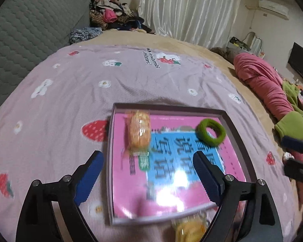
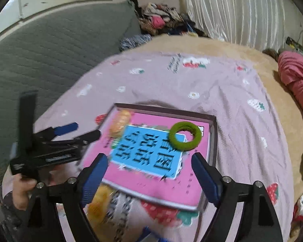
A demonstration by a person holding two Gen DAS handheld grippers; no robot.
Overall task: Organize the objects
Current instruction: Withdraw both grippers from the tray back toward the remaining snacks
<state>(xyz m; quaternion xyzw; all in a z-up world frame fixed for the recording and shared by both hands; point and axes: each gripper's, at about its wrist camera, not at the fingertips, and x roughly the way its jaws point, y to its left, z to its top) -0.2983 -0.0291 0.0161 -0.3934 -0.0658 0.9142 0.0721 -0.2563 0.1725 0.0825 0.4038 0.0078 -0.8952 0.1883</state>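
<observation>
Pale pink bedding (image 1: 131, 76) printed with strawberries and flowers covers the bed, with a grey quilted headboard (image 1: 30, 30) at ten o'clock and white curtains (image 1: 187, 6) at twelve. On the bedding lies a shallow grey box (image 1: 235, 133), its long axis running from six to twelve o'clock in the left wrist view. Flat inside it is a pink book (image 1: 167, 121) with a blue title panel, filling most of the box floor. A wrapped orange snack (image 1: 139, 131) rests on the book at the box's eleven o'clock corner, its long axis running six to twelve. A green ring-shaped hair tie (image 1: 211, 132) lies flat on the book towards the one o'clock corner. Another yellow wrapped snack (image 1: 189, 230) sits on the bedding just outside the box's near edge, at six o'clock, blurred.

Both tools hang above the box with nothing between their blue pads. The left hand-held gripper (image 1: 149, 173) stands wide apart, its fingers straddling the near half of the box. The right hand-held gripper (image 2: 149, 173) is likewise spread wide; in its view a hand (image 2: 22, 189) grips the other tool at eight o'clock.
</observation>
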